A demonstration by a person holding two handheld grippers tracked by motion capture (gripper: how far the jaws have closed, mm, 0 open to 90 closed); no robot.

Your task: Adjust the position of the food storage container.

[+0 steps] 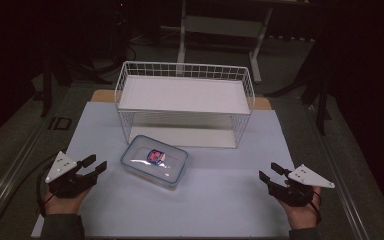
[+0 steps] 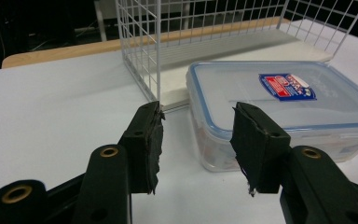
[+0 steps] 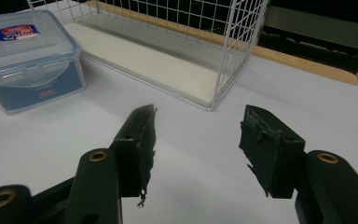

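High view: a clear plastic container with a blue-rimmed snap lid and a red-and-blue label lies on the white worktop, just in front of a white wire rack with two shelves; the left gripper rests to its left, jaws parted with nothing between them, pointed toward the box; the right gripper sits well apart at the right edge, also open and empty. In the left gripper view the container lies just beyond the jaw tips, touching neither. This looks like the start, the approach before any grasp; judging by the rack behind, the box is likely bound for a shelf. The next move calls for bringing both grippers to opposite sides of the box, since it looks too wide for one.
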